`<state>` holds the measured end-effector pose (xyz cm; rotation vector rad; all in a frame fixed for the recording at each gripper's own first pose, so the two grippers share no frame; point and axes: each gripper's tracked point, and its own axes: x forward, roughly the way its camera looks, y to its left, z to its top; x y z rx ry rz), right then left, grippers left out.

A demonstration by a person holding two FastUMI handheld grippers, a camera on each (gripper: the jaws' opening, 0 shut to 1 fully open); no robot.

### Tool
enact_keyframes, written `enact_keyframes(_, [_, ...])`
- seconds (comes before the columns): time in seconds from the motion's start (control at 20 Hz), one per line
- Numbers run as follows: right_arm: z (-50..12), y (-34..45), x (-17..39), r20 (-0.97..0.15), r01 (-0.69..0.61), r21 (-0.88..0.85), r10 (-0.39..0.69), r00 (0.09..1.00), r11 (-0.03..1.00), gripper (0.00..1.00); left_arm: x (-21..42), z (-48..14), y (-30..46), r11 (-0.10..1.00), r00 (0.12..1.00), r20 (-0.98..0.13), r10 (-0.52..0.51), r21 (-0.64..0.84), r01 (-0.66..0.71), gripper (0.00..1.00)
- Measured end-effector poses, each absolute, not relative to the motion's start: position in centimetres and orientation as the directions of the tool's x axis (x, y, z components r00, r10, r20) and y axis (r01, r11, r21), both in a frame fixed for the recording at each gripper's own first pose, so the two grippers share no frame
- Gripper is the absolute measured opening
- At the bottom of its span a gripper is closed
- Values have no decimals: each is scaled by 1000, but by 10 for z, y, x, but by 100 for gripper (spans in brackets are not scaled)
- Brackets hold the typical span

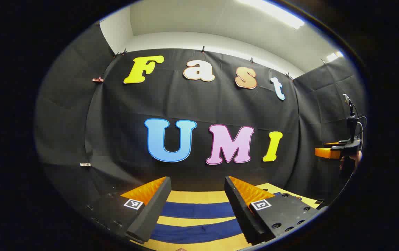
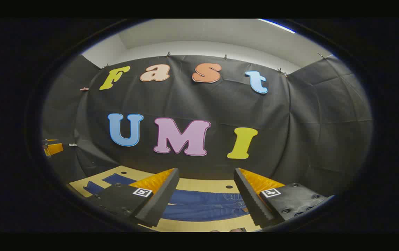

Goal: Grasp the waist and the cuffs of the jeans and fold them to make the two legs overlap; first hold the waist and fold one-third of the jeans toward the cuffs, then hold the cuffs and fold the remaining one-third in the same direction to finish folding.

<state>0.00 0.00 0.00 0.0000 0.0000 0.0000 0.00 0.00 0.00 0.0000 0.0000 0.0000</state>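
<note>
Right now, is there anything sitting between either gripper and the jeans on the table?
Nothing visible. The left gripper is open above the two separate legs of the jeans, and the right gripper is open above the waist end. Only bare table shows around the denim.

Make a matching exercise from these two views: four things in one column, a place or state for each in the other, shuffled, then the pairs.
Things
1. left claw
2. right claw
3. jeans
4. table

Places or states
A. lying flat, unfolded, on the table
B. open above the two separate legs
C. wooden, bare between the two legs
D. open above the pocket end of the jeans

Pairs: 1-B, 2-D, 3-A, 4-C
</note>
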Motion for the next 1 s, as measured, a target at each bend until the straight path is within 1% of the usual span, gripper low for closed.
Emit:
enact_keyframes(0.25, [-7, -5, 0, -21, 22, -3, -22, 1000, 1000, 97, 0, -10, 11, 1000, 1000, -27, 3, 4, -2, 96])
enact_keyframes(0.55, [-3, -19, -1, -11, 62, -12, -63, 998, 998, 97, -6, -19, 33, 1000, 999, -47, 23, 15, -23, 96])
enact_keyframes(0.75, [-3, -14, 1, -9, 59, -16, -59, 998, 998, 97, -10, -14, 36, 1000, 999, -35, 26, 15, -26, 96])
enact_keyframes(1.0, [-10, -4, 5, -19, 41, -41, -42, 999, 998, 97, -12, -18, 35, 999, 999, -43, 0, 46, 2, 96])
